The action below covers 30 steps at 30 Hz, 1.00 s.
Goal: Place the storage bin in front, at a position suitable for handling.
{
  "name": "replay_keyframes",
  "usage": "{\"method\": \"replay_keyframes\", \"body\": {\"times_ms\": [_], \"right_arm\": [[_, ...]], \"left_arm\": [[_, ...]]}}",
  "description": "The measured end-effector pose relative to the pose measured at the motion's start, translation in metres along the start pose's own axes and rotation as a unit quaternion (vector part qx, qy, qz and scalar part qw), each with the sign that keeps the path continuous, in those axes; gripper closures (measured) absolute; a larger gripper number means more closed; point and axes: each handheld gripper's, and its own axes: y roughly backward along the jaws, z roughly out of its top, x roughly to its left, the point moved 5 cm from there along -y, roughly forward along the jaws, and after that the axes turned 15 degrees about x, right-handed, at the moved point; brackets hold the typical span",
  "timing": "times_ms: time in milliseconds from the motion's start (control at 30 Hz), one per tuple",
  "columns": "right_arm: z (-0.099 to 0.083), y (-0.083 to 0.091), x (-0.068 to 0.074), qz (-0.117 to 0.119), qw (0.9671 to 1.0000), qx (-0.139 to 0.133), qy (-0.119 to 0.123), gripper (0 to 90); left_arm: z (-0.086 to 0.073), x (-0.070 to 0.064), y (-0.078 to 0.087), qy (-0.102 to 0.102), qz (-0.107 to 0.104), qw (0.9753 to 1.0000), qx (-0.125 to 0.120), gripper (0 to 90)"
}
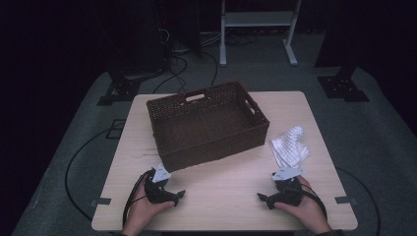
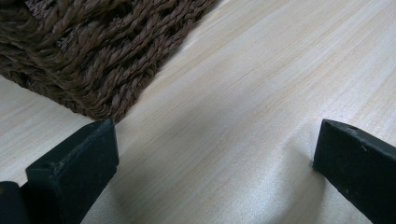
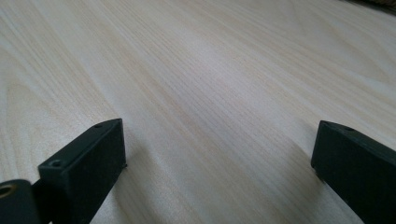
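- The left hand comes in over the near edge of the tabletop, toward its near left corner, and rests low on the wood, wrapped around the left gripper, whose body lies angled toward the middle of the near edge.
- The right hand enters near the near right corner in a mirrored pose, holding the right gripper low on the wood and turned inward toward the other hand.
- In the left gripper view the two black fingers stand far apart, released, with only bare wood between them; the right gripper view shows its fingers spread the same way and gripping nothing.
- The brown wicker basket sits around the middle of the tabletop, toward the far edge, one cut-out handle showing in its far wall.
- A crumpled white cloth lies near the right edge, just right of the basket and just beyond the right gripper.
- No brand, label or readable writing shows on any of these things.
- The left gripper view brings up the basket's woven corner close ahead of its left finger, a closeness hard to judge from the high view; the right gripper view looks along plain wood grain, while the cloth shows in the high view.
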Motion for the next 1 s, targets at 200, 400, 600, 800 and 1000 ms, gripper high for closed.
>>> {"method": "replay_keyframes", "body": {"times_ms": [200, 400, 600, 800, 1000], "right_arm": [[0.000, 0.000, 0.000, -0.001, 1.0000, 0.000, 0.000, 2.4], [0.000, 0.000, 0.000, -0.001, 1.0000, 0.000, 0.000, 2.4], [0.000, 0.000, 0.000, 0.000, 1.0000, 0.001, -0.001, 2.4], [0.000, 0.000, 0.000, 0.001, 1.0000, 0.001, 0.000, 2.4], [0.000, 0.000, 0.000, 0.001, 1.0000, 0.001, 0.001, 2.4]], "left_arm": [[0.000, 0.000, 0.000, 0.001, 0.000, 1.0000, -0.001, 0.7], [-0.002, 0.002, 0.005, 0.000, 0.000, 1.0000, -0.003, 8.3], [-0.002, 0.002, 0.011, 0.003, -0.016, 0.9999, -0.005, 18.5], [-0.001, -0.001, 0.016, -0.003, -0.031, 0.9995, -0.007, 22.9], [0.002, 0.000, 0.028, -0.006, -0.036, 0.9993, -0.010, 27.3]]}}
